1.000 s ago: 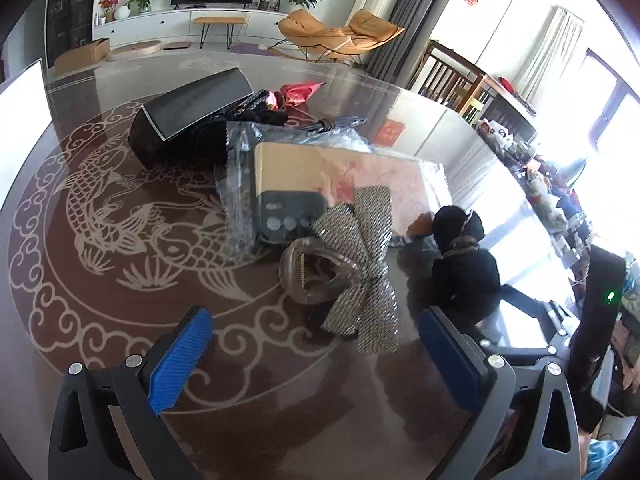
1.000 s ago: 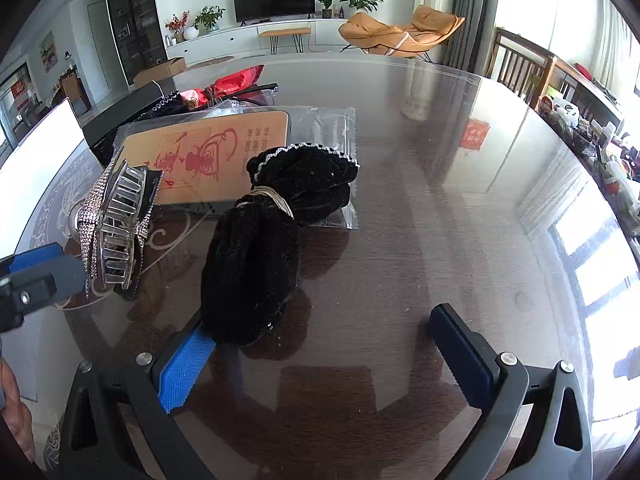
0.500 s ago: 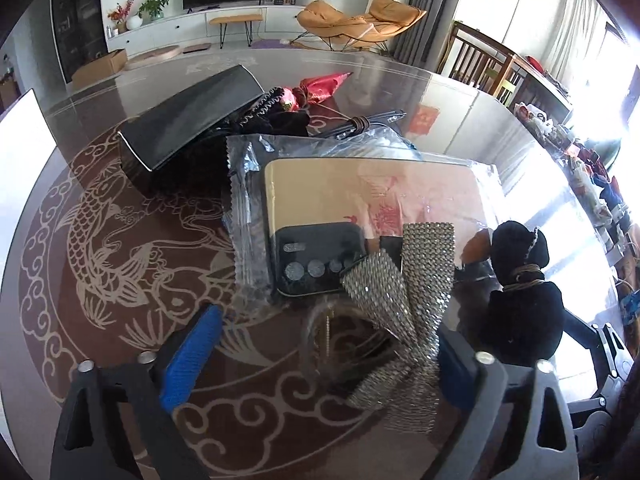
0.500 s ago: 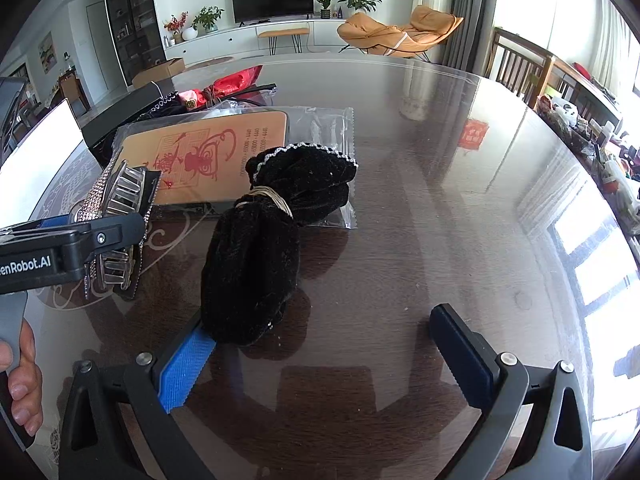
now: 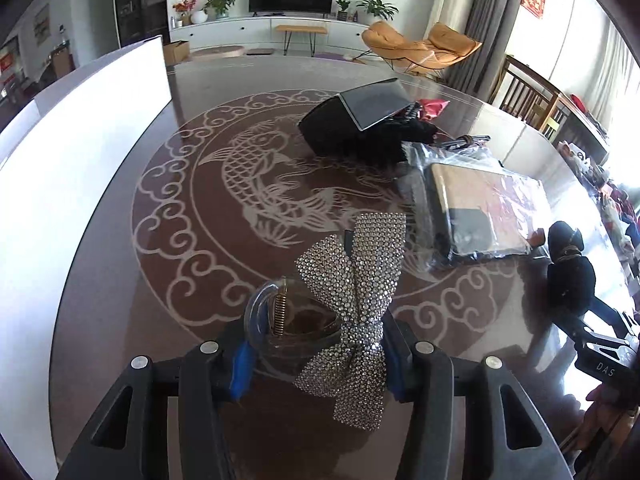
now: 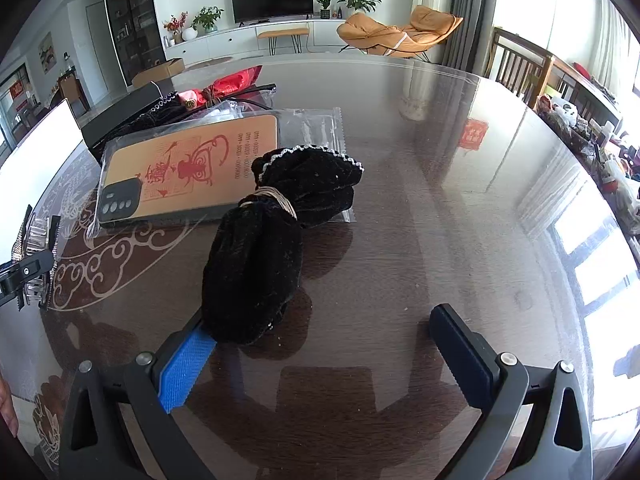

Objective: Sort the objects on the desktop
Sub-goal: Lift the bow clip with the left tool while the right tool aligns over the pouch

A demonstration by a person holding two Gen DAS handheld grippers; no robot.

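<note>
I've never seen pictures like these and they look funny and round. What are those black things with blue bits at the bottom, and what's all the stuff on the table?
They are two grabbing tools, one in each of a person's hands. Each carries a round-lens camera looking along its jaws, so you get one picture per tool. In the left tool's picture, the left gripper is closing its jaws around a sparkly bow clip. In the right tool's picture, the right gripper is open, with a black velvet pouch lying against its blue pad. The table also holds a phone case in a clear bag and a black box.
</note>
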